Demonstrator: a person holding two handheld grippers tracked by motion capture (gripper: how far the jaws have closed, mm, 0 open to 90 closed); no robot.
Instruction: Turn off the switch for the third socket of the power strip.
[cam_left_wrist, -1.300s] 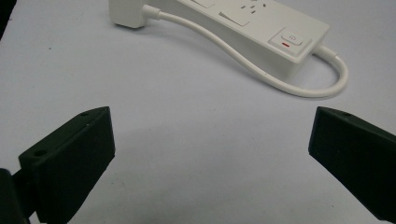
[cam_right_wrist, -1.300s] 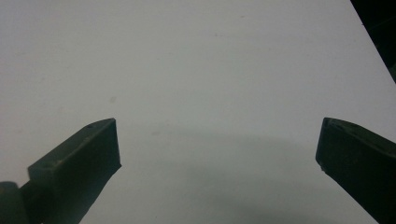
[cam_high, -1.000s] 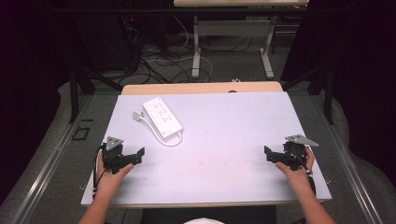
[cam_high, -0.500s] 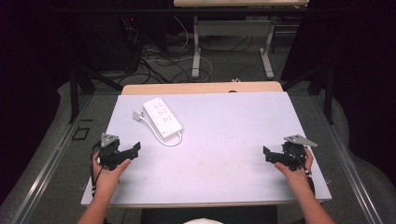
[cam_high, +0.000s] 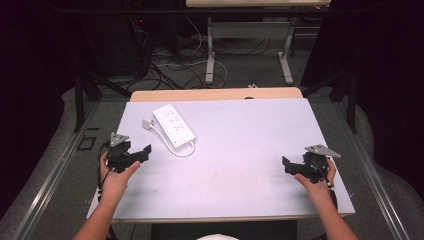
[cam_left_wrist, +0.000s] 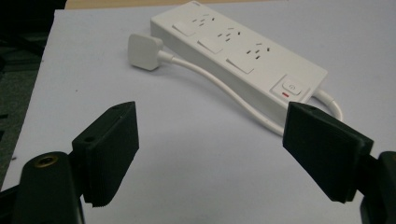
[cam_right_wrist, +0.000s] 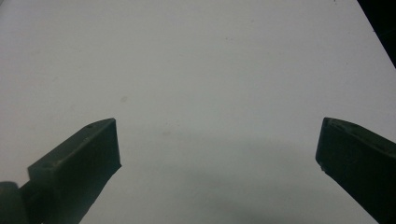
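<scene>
A white power strip (cam_high: 174, 125) with three sockets and a switch lies on the white table (cam_high: 240, 150) at the back left. Its short cord loops back to a white plug (cam_high: 146, 123) beside it. My left gripper (cam_high: 145, 152) hovers near the table's left edge, open and empty, jaws pointing toward the power strip (cam_left_wrist: 238, 56) and plug (cam_left_wrist: 144, 51) a short way ahead. My right gripper (cam_high: 286, 165) sits at the right edge, open and empty, over bare table (cam_right_wrist: 196, 70).
A wooden strip (cam_high: 215, 94) runs along the table's far edge. Beyond it are a floor with tangled cables (cam_high: 175, 62) and the legs of another desk (cam_high: 285, 55). Metal rails (cam_high: 50, 175) flank the table's sides.
My left gripper has moved forward along the left edge and turned toward the power strip. The right gripper has barely shifted.
</scene>
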